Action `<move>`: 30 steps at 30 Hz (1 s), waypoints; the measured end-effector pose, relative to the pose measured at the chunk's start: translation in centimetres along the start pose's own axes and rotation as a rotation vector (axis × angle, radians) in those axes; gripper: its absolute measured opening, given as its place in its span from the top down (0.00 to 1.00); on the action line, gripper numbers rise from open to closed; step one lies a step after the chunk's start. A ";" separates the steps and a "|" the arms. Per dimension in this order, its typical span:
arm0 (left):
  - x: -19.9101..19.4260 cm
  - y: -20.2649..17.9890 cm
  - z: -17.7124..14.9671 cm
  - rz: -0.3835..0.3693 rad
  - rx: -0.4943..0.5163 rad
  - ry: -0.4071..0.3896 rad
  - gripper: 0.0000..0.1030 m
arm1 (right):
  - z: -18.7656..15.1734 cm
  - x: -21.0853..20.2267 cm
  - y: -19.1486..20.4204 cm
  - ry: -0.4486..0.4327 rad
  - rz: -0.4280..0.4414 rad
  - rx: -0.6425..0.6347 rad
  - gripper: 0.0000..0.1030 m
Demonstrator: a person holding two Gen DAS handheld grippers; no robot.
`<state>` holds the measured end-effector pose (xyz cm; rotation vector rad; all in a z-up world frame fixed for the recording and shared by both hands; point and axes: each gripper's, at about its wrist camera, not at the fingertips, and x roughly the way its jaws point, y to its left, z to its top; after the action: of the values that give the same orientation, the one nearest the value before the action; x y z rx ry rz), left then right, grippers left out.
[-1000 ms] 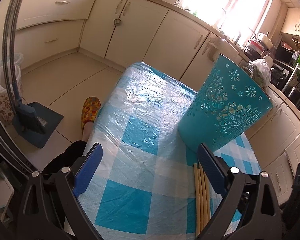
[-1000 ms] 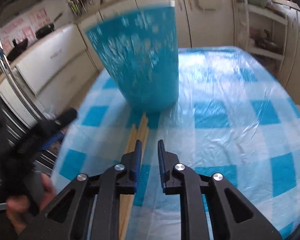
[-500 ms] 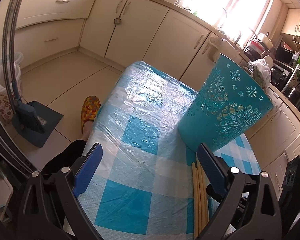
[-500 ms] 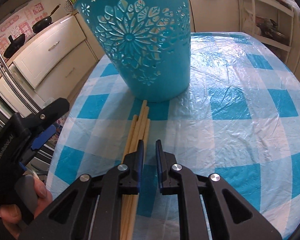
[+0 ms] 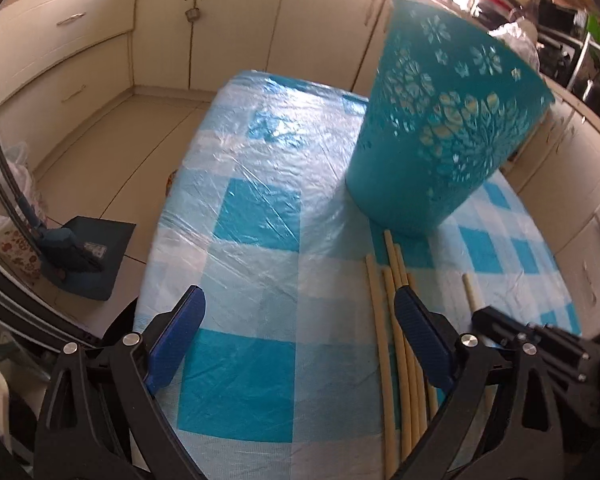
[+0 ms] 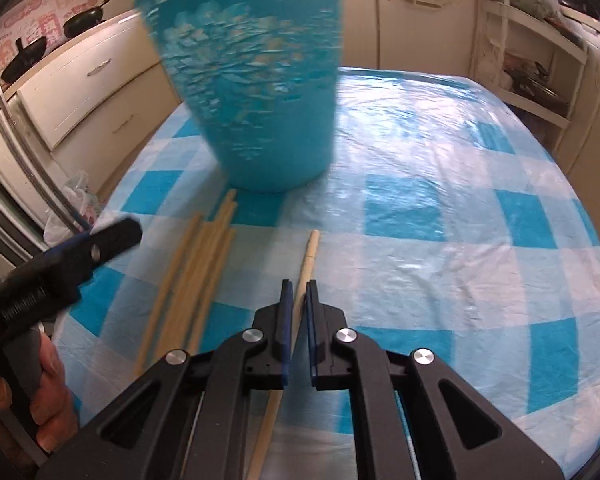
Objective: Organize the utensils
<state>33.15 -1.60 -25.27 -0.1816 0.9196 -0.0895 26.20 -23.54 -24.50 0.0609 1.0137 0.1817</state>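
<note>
A teal cut-out basket [image 5: 444, 120] stands on the checked tablecloth [image 5: 256, 216]; it also shows in the right wrist view [image 6: 256, 92]. Several pale wooden chopsticks [image 5: 400, 320] lie bundled in front of it, also seen in the right wrist view [image 6: 196, 280]. My right gripper [image 6: 298, 284] is shut on one chopstick [image 6: 308, 256], held apart from the bundle, and this stick shows in the left wrist view [image 5: 470, 292]. My left gripper [image 5: 296, 316] is open and empty, its right finger beside the bundle.
Cream kitchen cabinets [image 5: 228, 24] surround the table. A blue dustpan [image 5: 88, 256] and a bag [image 5: 4, 200] sit on the floor at the left. An open shelf unit [image 6: 528, 64] stands beyond the table's far right.
My right gripper has closed on one chopstick and pulled it right, away from the bundle. My left gripper has shifted, so the basket and sticks sit more central in its view.
</note>
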 end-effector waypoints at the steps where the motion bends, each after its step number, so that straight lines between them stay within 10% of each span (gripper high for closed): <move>1: 0.1 -0.5 -0.1 0.019 0.021 0.008 0.11 | -0.1 -0.2 -0.7 -0.004 0.005 0.017 0.94; 14: 1.1 -3.6 0.1 0.124 0.156 0.051 0.27 | -0.1 -0.5 -2.1 -0.016 0.062 0.083 0.94; 19: 1.6 -5.0 0.2 0.118 0.205 0.073 0.45 | -0.1 -0.5 -2.2 -0.020 0.061 0.084 0.93; 24: 1.6 -5.6 0.9 0.077 0.200 0.092 0.85 | -0.1 -0.5 -2.4 -0.023 0.061 0.093 0.93; 30: 2.3 -6.1 1.5 0.086 0.246 0.137 0.87 | -0.1 -0.4 -2.4 -0.030 0.061 0.097 0.93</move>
<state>35.74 -7.73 -25.02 0.0934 1.0432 -0.1352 26.18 -25.99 -24.54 0.1826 0.9913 0.1861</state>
